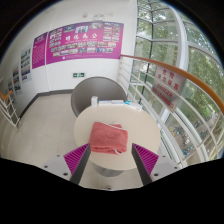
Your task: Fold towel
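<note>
Gripper view: one pink towel [108, 137], folded into a rough square, lying on a round white bench [82, 133], just ahead of the gripper [108, 158] and centred between its two fingers. Fingers spread wide, pink pads [76, 153] facing inward, holding nothing, not touching the towel. Beyond the towel, at the far side of the bench, one white chair back [107, 101], and behind it a second round surface, grey [92, 88]. On the far wall, one long row of magenta posters [80, 42], with a small green sign [77, 75] below. To the right, tall windows [175, 50] with green trees outside, and a curved wooden handrail [165, 70] running along them. Pale floor [40, 125] to the left. Nothing lying between gripper and towel.
</note>
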{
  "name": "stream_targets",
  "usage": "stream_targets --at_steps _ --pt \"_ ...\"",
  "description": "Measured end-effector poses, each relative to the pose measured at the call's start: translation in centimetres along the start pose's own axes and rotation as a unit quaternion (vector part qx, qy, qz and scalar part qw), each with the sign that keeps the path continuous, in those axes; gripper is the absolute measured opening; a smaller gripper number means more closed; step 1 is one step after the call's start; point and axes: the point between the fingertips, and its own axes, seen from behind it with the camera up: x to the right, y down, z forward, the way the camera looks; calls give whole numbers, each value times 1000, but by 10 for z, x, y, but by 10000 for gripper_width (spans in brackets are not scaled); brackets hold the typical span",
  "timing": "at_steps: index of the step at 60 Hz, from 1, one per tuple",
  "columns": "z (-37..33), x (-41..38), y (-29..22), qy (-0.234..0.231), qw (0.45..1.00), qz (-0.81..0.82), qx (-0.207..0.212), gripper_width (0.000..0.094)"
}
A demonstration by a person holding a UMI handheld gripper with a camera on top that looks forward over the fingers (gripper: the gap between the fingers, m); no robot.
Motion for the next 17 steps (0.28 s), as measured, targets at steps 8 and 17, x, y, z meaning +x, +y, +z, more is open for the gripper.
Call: stream_targets --at_steps 8,17 --pt "-50 -9 17 13 1000 6 3 855" --pt "-83 -17 23 18 1000 3 14 856"
